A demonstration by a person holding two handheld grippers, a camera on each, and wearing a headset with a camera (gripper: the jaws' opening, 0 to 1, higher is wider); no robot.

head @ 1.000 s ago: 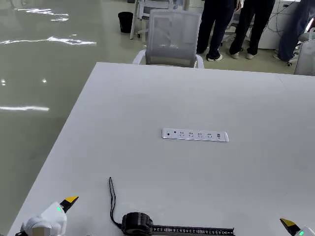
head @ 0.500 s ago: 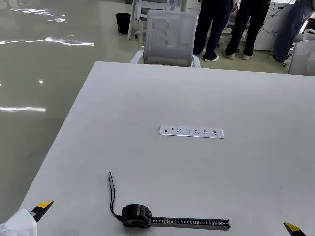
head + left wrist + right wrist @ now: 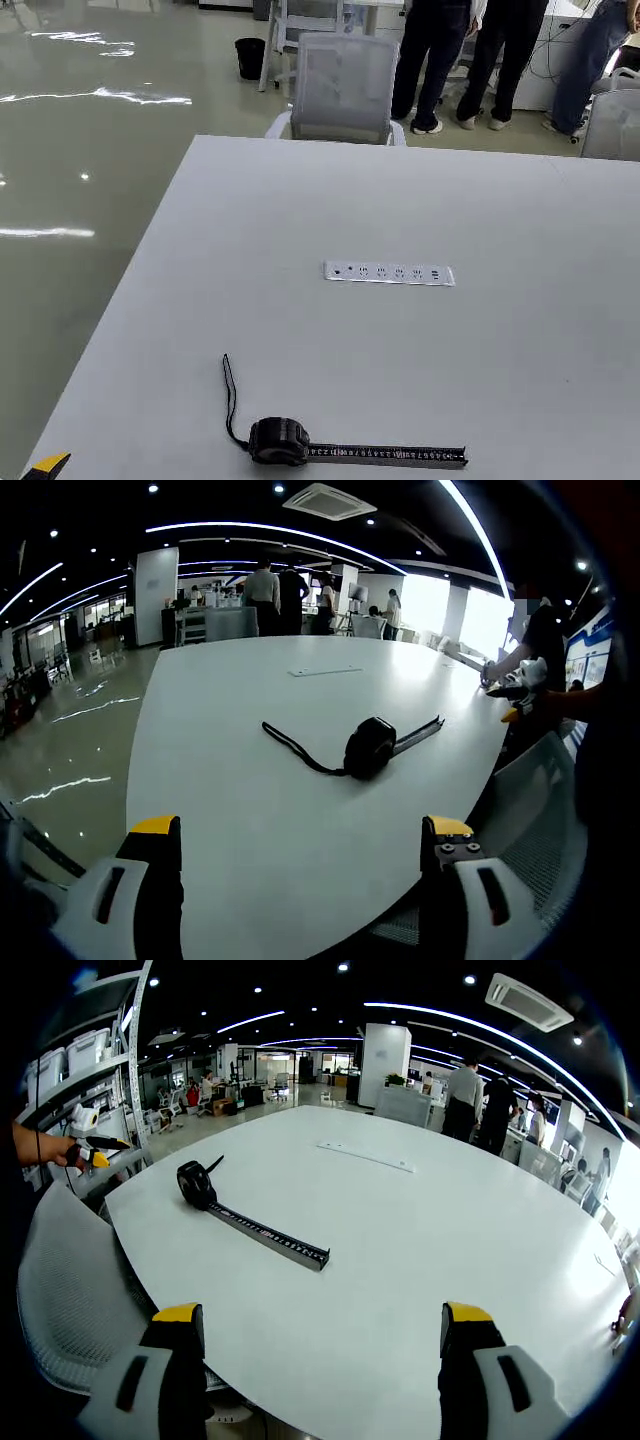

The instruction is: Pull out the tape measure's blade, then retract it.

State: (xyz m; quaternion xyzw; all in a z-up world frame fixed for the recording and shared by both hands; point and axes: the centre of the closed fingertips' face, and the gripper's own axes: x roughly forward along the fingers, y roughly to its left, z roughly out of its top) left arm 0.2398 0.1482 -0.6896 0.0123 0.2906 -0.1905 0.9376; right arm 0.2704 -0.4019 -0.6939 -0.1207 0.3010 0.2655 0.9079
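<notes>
A black tape measure (image 3: 278,441) lies near the table's front edge, its blade (image 3: 390,455) drawn out to the right and its black strap (image 3: 229,395) trailing toward the back. My left gripper (image 3: 300,830) is open and empty, held short of the table edge with the tape measure (image 3: 371,746) well ahead of it. One yellow fingertip (image 3: 50,465) of it pokes in at the bottom left of the head view. My right gripper (image 3: 324,1315) is open too, off the table's near edge, with the tape measure (image 3: 196,1182) and blade (image 3: 270,1235) ahead to its left.
A white power strip (image 3: 389,273) lies mid-table on the white table (image 3: 500,200). A grey mesh chair (image 3: 345,88) stands at the far edge, with several people standing behind it. A black bin (image 3: 251,44) sits on the shiny floor at the left.
Both grippers have drawn back toward me and mostly left the head view. The camera has shifted a little. The tape measure lies where it was, blade still out.
</notes>
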